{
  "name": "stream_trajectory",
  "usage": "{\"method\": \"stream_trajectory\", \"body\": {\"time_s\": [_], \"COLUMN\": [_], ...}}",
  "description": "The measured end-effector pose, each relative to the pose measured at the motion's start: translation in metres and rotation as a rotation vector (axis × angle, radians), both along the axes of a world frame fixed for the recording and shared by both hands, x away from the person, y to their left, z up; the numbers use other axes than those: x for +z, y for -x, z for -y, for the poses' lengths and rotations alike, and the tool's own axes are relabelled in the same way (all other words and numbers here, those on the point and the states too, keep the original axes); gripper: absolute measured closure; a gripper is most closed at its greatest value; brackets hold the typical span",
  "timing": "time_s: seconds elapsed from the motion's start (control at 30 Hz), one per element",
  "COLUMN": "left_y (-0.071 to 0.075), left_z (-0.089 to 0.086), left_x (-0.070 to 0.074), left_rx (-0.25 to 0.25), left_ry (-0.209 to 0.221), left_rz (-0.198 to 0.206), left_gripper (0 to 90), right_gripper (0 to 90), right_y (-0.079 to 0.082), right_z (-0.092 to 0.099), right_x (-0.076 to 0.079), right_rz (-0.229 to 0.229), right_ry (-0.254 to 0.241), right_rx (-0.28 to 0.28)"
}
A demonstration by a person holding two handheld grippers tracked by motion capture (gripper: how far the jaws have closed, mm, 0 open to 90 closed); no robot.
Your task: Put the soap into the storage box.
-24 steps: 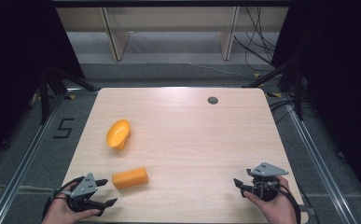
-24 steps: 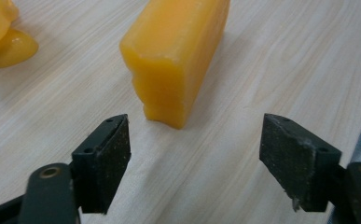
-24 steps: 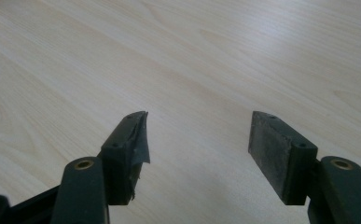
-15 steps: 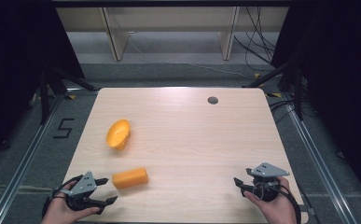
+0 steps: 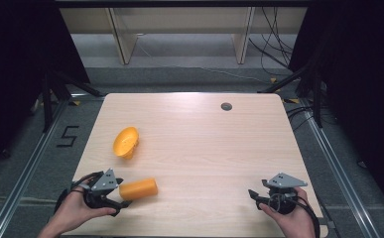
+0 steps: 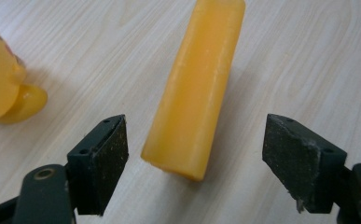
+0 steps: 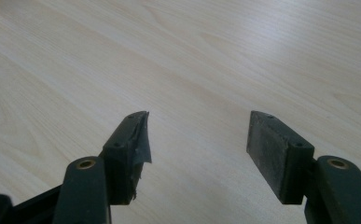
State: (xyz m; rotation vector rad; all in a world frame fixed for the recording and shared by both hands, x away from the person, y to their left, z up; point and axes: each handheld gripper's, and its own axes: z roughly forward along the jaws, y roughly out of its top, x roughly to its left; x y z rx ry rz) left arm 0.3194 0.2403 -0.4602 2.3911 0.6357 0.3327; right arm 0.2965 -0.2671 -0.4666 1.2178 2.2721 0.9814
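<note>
The pale wooden surface (image 5: 204, 148) carries a yellow plastic cup tipped on its side (image 5: 125, 142) toward the left. An orange waxy cylinder (image 5: 138, 189) lies near the front edge, its near end between the spread, untouching jaws of the left tongs (image 6: 194, 163). The right tongs (image 7: 197, 140) gape over bare wood at the front right.

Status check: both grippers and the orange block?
Left gripper open, fingers either side of orange block, not touching. Right gripper open, empty, over bare table. Nothing blocking.
</note>
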Motion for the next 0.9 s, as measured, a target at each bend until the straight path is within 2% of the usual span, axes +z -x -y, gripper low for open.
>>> {"method": "stream_trajectory", "body": {"time_s": [0.03,0.07,0.13,0.23,0.3,0.37,0.4,0.5,0.53,0.6,0.7,0.73,0.8,0.83,0.9], "left_y": [-0.006,-0.006,-0.013,-0.016,-0.021,-0.024,-0.027,-0.032,-0.037,-0.038,-0.043,-0.045,-0.048,-0.048,-0.050], "left_z": [0.006,0.006,0.013,0.018,0.026,0.030,0.033,0.042,0.048,0.051,0.057,0.059,0.062,0.063,0.067], "left_x": [0.004,0.004,0.009,0.010,0.010,0.010,0.011,0.009,0.008,0.007,0.005,0.004,0.003,0.003,0.001], "left_rx": [-0.033,-0.033,-0.065,-0.073,-0.107,-0.117,-0.144,-0.152,-0.180,-0.170,-0.188,-0.187,-0.210,-0.214,-0.217], "left_ry": [-0.039,-0.039,-0.096,-0.109,-0.151,-0.167,-0.194,-0.193,-0.219,-0.223,-0.267,-0.283,-0.326,-0.334,-0.340], "left_rz": [-0.016,-0.016,-0.027,-0.048,-0.082,-0.086,-0.092,-0.121,-0.133,-0.140,-0.172,-0.204,-0.217,-0.216,-0.234], "left_gripper": [22.1,22.2,23.6,23.8,23.9,25.8,26.6,30.3,32.0,35.0,36.9,38.0,40.2,46.1,48.4], "right_gripper": [39.3,39.3,39.3,39.3,39.2,39.2,39.1,39.0,38.9,38.9,38.9,38.9,38.9,38.9,38.8], "right_y": [0.000,0.000,0.000,0.000,0.001,0.000,0.000,-0.001,-0.001,-0.001,-0.001,-0.001,-0.001,-0.001,0.001], "right_z": [0.000,0.000,0.001,0.000,-0.001,0.000,0.000,0.000,0.000,0.000,0.000,0.000,0.000,0.000,-0.001], "right_x": [0.000,0.000,0.000,0.000,0.000,0.000,0.000,-0.001,-0.002,-0.002,-0.003,-0.003,-0.003,-0.003,-0.002], "right_rz": [0.001,0.002,0.009,-0.003,-0.004,0.007,0.002,0.001,0.006,0.003,0.004,-0.002,0.002,-0.001,-0.031], "right_ry": [-0.001,-0.004,0.004,0.000,-0.003,0.011,0.007,0.006,0.010,0.021,0.012,0.009,0.010,0.014,0.014], "right_rx": [0.002,0.001,0.001,-0.008,-0.008,0.004,0.001,0.005,0.011,0.009,0.013,0.009,0.015,0.015,-0.001]}}
